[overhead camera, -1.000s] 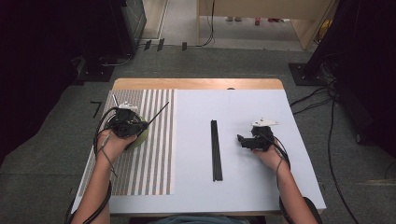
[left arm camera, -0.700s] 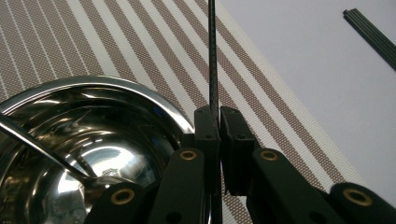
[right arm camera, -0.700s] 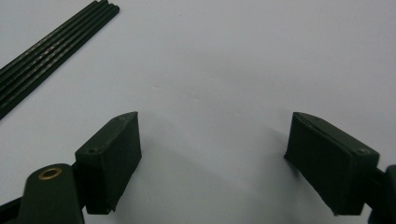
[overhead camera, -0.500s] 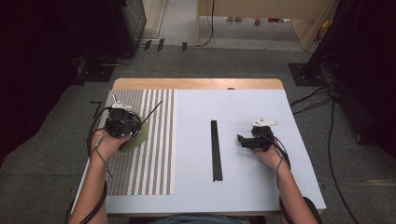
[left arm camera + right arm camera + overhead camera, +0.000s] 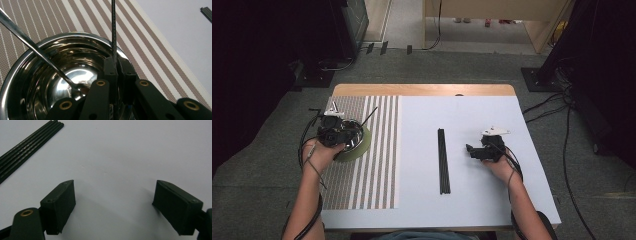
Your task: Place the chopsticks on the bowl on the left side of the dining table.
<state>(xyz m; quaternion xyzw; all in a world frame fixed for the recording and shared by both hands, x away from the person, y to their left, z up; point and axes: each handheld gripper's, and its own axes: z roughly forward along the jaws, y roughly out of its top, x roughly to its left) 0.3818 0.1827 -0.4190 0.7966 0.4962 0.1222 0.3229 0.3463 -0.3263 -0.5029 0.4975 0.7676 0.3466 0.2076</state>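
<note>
Left tool, striped mat, white tabletop

Striped placemat lies on the white table.

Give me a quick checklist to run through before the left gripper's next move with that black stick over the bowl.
1. Left gripper shut on the black stick: ok.
2. Stick over the steel bowl: ok, it crosses the far rim.
3. Bowl sits on the striped mat: ok.
4. Metal utensil already leaning in the bowl, apart from the stick: ok, though its kind I cannot tell.
5. Right gripper open, nothing between its jaws: ok.
6. Remaining black sticks lying bundled on the white sheet: ok.
</note>
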